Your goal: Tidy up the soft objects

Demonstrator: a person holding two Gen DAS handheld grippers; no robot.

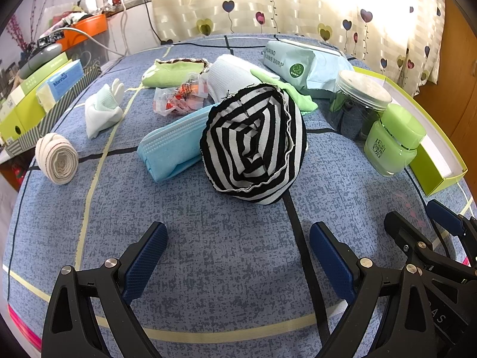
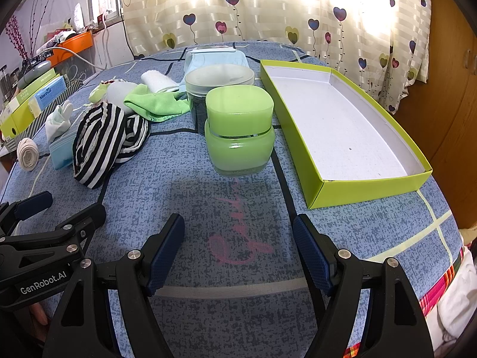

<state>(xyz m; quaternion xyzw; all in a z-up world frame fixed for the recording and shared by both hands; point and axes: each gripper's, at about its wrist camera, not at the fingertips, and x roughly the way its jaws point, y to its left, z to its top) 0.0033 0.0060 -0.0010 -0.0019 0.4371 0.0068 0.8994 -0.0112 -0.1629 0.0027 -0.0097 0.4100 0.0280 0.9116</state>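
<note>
- Black-and-white striped fabric bundle [image 1: 253, 143] lies mid-bed on the blue patterned bedspread [image 1: 208, 238], partly hiding the light blue face-mask pack [image 1: 170, 152] behind it.
- Left gripper [image 1: 237, 250] and right gripper [image 2: 238, 247] hover low at the near edge, fingers wide, empty.
- Empty lime-green cardboard tray [image 2: 342, 125] sits right, its interior clear.

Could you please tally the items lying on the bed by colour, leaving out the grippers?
Green: 4 (tray, jar, cloth, pouch)
Light blue: 2 (face masks, wipes pack)
White or cream: 3 (bandage roll, sock, towel)
Black-and-white: 1 (striped cloth)
Total: 10
</note>
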